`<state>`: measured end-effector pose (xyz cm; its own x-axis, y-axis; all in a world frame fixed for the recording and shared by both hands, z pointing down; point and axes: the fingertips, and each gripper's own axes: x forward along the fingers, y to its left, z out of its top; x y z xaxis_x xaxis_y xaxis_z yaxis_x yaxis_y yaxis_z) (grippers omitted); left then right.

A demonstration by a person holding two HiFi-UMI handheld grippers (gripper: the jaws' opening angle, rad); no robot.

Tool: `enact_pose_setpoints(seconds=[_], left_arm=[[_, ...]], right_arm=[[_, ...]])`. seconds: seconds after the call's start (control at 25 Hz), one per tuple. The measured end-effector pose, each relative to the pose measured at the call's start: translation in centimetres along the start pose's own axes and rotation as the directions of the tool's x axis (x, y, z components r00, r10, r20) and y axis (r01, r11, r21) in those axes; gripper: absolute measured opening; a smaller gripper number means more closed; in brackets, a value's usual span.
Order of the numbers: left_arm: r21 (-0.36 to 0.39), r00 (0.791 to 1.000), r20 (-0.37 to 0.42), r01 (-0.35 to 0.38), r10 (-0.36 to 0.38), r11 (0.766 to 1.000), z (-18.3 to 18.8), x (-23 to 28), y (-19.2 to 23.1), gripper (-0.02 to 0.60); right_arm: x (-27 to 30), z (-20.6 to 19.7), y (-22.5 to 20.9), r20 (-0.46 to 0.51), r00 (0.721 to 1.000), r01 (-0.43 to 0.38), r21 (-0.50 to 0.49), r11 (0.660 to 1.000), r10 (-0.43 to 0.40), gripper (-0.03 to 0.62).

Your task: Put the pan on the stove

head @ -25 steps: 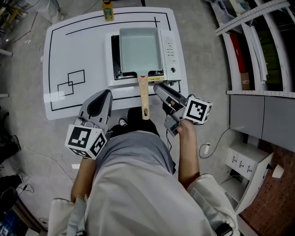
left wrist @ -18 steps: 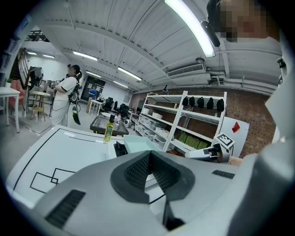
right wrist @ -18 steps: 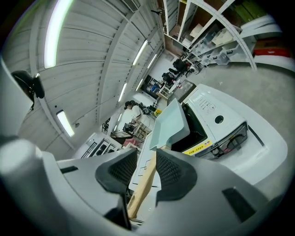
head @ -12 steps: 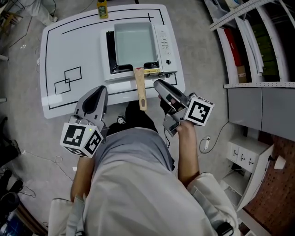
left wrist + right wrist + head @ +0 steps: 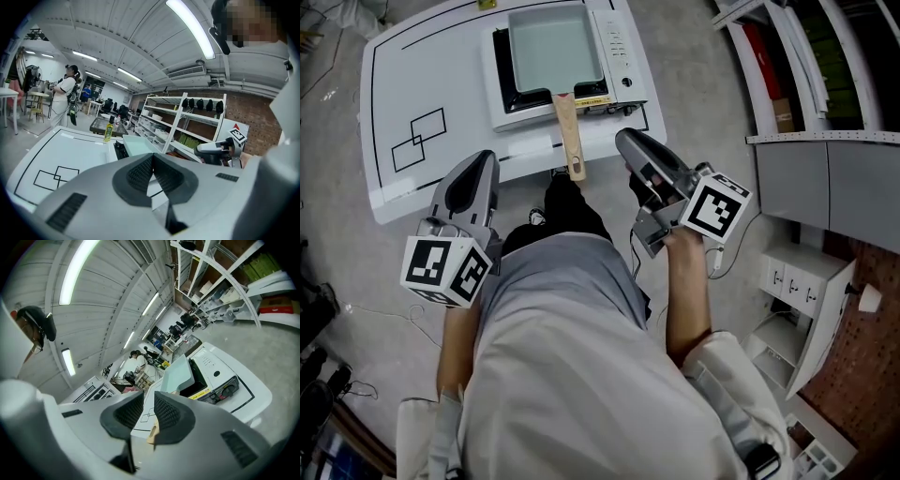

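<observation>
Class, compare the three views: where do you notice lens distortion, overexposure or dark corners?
Head view: sharp and evenly lit, only mild bending towards the edges. Left gripper view: strong fisheye with black corners, and the ceiling light strip is blown out to pure white. Right gripper view: the same fisheye curve, so the straight shelving bows.

A white rectangular table (image 5: 441, 84) with rounded corners stands on a grey concrete floor (image 5: 694, 112). A thin black border line (image 5: 375, 122) runs just inside its edge. Two overlapping black outlined rectangles (image 5: 417, 139) are drawn on the near left part. A white portable gas stove (image 5: 614, 56) sits on the right half. A small yellow bottle (image 5: 108, 132) stands at the far edge, just left of the stove.
</observation>
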<state>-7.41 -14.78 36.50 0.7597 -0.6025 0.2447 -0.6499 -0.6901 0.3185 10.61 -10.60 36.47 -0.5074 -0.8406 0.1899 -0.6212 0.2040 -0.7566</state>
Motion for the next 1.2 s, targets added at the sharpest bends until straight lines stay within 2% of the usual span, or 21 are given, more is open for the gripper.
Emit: enact_pose_setpoints(seconds=[0.48,0.68,0.88,1.2], left_arm=[[-0.005,1.000,-0.017,-0.011,0.010,1.000,-1.2,-2.7,-0.6,0.006],[-0.002,1.000,-0.014,-0.027,0.027,1.000,-1.5,-3.7,-0.6,0.006],[-0.006,0.999,-0.015,-0.034,0.034,0.999,-2.0,-4.2,-0.8,0.008],[0.005,0.999,-0.012,-0.044,0.044,0.999,-2.1,-5.4,-1.1,0.006]], right_arm=[[-1.9,-2.2,0.9,-0.011,0.998,0.062,-0.079,0.995,-0.063,0.057],[-2.2,-3.1,1.3,-0.008,0.996,0.088,-0.148,0.985,-0.090,0.055],[-2.4,-4.2,1.7,-0.028,0.990,0.128,-0.273,0.953,-0.141,0.054],[-3.1,-6.1,2.4,-0.036,0.978,0.175,-0.382,0.907,-0.203,0.038]])
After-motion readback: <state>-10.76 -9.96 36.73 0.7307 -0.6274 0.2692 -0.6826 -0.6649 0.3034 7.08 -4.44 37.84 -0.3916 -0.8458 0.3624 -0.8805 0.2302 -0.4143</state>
